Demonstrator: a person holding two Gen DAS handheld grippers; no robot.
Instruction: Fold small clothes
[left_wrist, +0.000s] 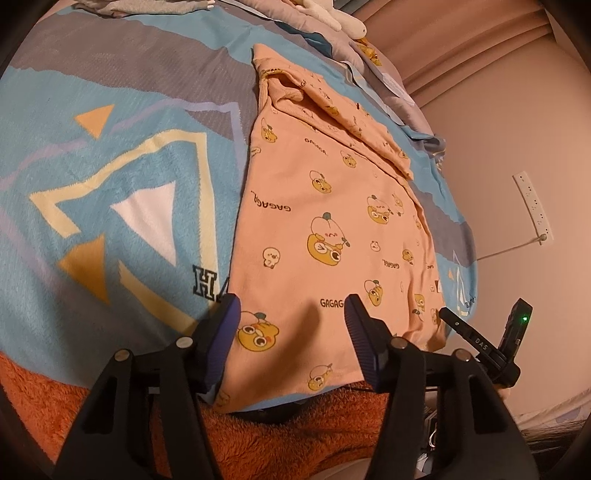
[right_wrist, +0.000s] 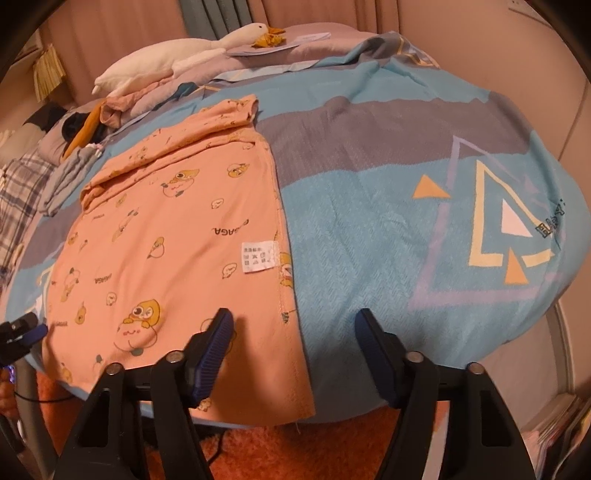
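A small peach garment (left_wrist: 332, 221) printed with cartoon ducks lies flat on the blue patterned blanket (left_wrist: 110, 184), its sleeves folded in at the far end. My left gripper (left_wrist: 291, 310) hovers open over the near hem at the garment's left corner, with cloth showing below the jaws. In the right wrist view the same garment (right_wrist: 166, 240) shows a white care label (right_wrist: 258, 256). My right gripper (right_wrist: 295, 321) stands open astride the garment's right edge near the hem, its left finger (right_wrist: 214, 343) over cloth and its right one over blanket (right_wrist: 369, 221).
A white plush goose (right_wrist: 177, 55) and a pile of clothes (right_wrist: 85, 122) sit at the bed's far end. An orange fluffy rug (left_wrist: 258, 443) lies below the bed's near edge. A power strip (left_wrist: 532, 206) hangs on the wall to the right.
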